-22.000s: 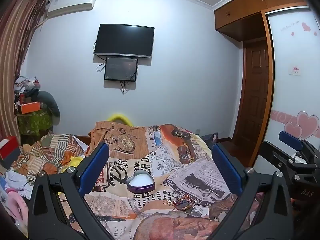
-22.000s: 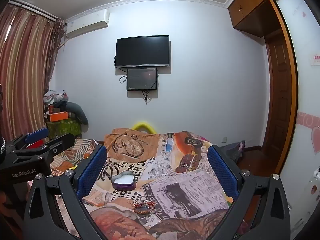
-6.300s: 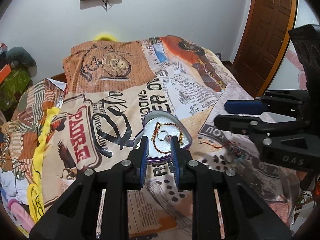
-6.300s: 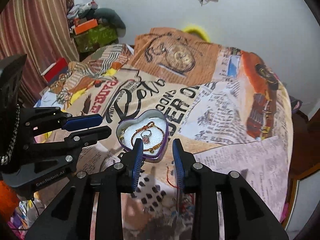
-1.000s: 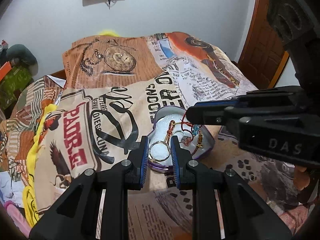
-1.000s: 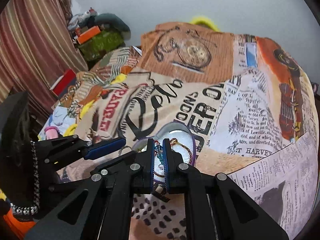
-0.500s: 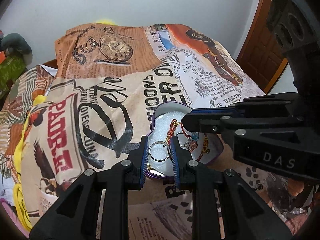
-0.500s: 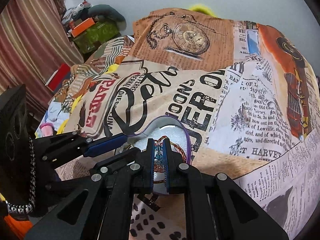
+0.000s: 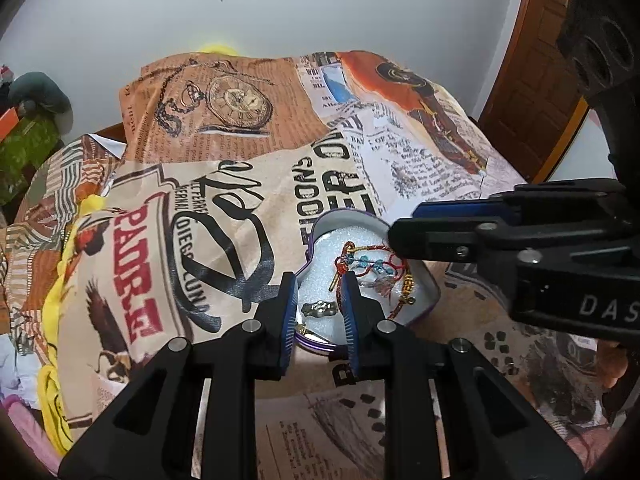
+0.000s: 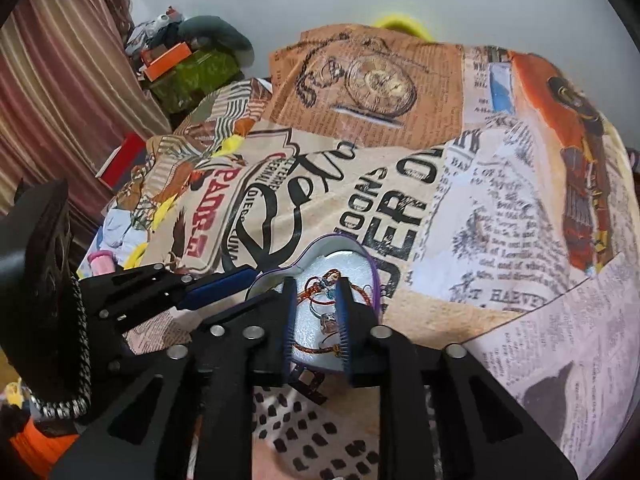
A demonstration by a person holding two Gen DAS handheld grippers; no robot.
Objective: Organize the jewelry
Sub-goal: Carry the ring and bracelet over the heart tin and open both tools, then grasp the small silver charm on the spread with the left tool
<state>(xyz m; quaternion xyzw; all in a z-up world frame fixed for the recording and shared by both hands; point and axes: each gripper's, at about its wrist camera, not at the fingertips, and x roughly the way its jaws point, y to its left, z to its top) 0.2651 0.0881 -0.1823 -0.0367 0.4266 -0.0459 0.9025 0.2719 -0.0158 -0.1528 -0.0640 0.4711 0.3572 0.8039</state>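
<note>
A purple heart-shaped box [image 9: 428, 280] [image 10: 374, 276] with white foam lining lies on the printed bedspread. In it lie red cord bracelets with blue beads [image 9: 372, 264] [image 10: 320, 284], a ring [image 10: 329, 322] and a small metal piece [image 9: 320, 309]. My left gripper [image 9: 318, 304] hovers over the box's near edge, jaws slightly apart, holding nothing. My right gripper [image 10: 316, 312] hangs over the box, jaws slightly apart around the bracelets, gripping nothing. It also shows in the left wrist view [image 9: 404, 232].
The bedspread [image 9: 224, 208] covers the whole bed. Clutter, a red box [image 10: 120, 160] and striped curtains [image 10: 60, 92] stand at the left. A wooden door [image 9: 532, 80] is at the right, a white wall behind.
My right gripper's jaws have parted and the beaded bracelet now lies in the box. My left gripper has edged forward; the ring between its jaws is gone from there.
</note>
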